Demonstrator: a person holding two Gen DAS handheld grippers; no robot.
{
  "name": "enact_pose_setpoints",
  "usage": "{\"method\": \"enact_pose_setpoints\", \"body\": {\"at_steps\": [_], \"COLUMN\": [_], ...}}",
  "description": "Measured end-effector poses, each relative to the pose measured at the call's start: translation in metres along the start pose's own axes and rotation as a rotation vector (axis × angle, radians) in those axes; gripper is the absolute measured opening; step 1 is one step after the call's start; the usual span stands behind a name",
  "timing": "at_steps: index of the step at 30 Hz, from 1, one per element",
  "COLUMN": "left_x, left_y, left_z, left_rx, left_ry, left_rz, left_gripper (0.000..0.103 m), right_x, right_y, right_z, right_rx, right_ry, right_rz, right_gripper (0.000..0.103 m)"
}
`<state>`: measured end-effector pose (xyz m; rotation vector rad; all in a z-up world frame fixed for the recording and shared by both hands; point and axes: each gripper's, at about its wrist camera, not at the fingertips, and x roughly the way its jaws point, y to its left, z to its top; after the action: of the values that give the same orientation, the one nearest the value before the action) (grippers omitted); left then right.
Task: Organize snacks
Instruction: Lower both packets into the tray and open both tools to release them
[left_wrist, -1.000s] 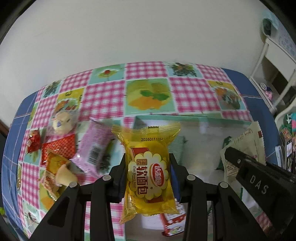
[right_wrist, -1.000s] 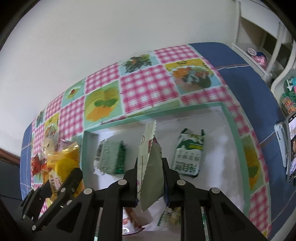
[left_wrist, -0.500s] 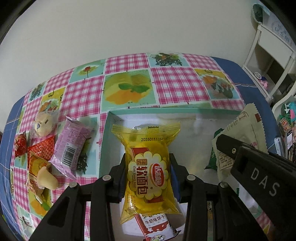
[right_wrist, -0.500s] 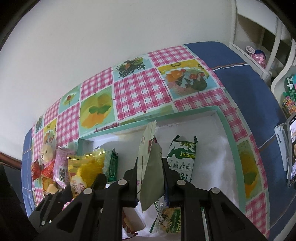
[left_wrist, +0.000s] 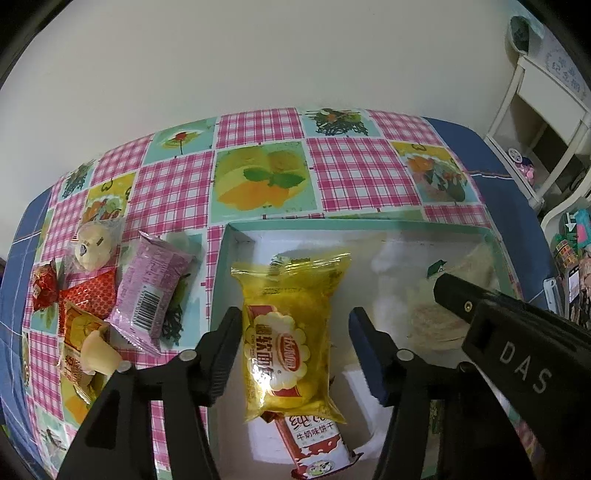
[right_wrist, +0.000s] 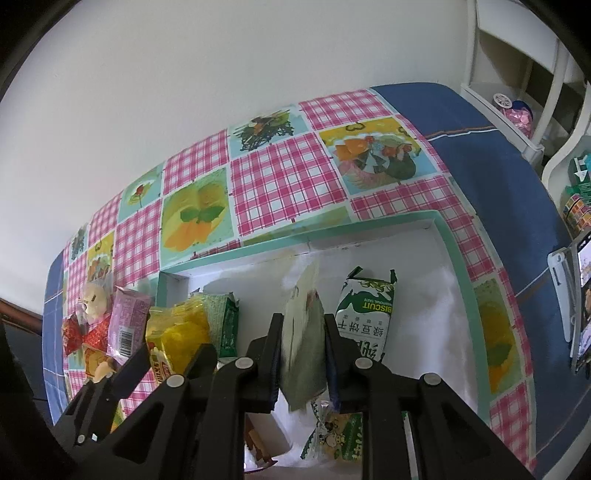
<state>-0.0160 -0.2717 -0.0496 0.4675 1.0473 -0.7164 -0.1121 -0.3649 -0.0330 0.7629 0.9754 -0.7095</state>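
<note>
Snacks on a checked tablecloth (left_wrist: 358, 173), some inside a shallow box (left_wrist: 332, 223) with a teal rim, some beside it.

Found the left gripper (left_wrist: 294, 314) above the left half of the box, jaws opening. Saw a yellow bread packet (left_wrist: 291, 369) upright between them, no longer pinched: clear gap on its right side, left pad just beside its edge. Could not tell whether the left pad touched it. Noted its lower end over a red-and-white biscuit packet (left_wrist: 314, 439) lying on the box floor.

Found the right gripper (right_wrist: 303, 319) clamped on a pale green packet (right_wrist: 303, 354), held edge-on and upright over the middle of the box, both pads pressed against its faces.

Inside the box, spotted a green-and-white biscuit packet (right_wrist: 367, 314) just right of the right gripper, and a dark green packet (right_wrist: 225, 317) near the left wall, behind the yellow one. Made out more wrappers at the near end, partly hidden by the jaws.

Outside the box, on the cloth to its left, counted a pink packet (left_wrist: 151, 291) with a barcode, a red packet (left_wrist: 90, 295), a small red sweet (left_wrist: 44, 288), a round pastry (left_wrist: 92, 247) in clear wrap and an orange packet (left_wrist: 79, 343), all close together.

Glimpsed a white shelf (left_wrist: 546, 110) past the table's far right corner.
</note>
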Motion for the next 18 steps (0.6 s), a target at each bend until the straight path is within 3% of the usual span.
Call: {"method": "enact_pose_setpoints", "body": {"at_steps": [4,6,8,12,15,18], "left_x": [-0.006,-0.009,-0.009,-0.009,-0.008,-0.008], "left_y": [0.002,0.005,0.009,0.02,0.032,0.047], "left_z": [0.002,0.003,0.004,0.005,0.007,0.009], "left_rx": [0.006,0.002,-0.007,-0.04,-0.083,-0.14], "left_ry": [-0.007,-0.012,-0.014,-0.009,-0.004,-0.005], "left_rz": [0.004,0.009,0.011,0.022,0.036,0.063], "left_gripper": [0.069,0.073,0.074,0.074,0.075,0.085], "right_x": [-0.004,-0.006,-0.008,-0.011,-0.011,-0.008], "right_y": [-0.002,-0.003,-0.004,-0.003,-0.003,-0.005], "right_z": [0.001,0.001,0.001,0.002,0.002,0.001], "right_rx": [0.005,0.011,0.015,0.012,0.015,0.016], "right_ry": [-0.002,-0.007,-0.013,-0.02,-0.022,-0.009], "right_rz": [0.001,0.003,0.004,0.003,-0.002,-0.012], "right_gripper": [0.029,0.039,0.058,0.061,0.07,0.077]}}
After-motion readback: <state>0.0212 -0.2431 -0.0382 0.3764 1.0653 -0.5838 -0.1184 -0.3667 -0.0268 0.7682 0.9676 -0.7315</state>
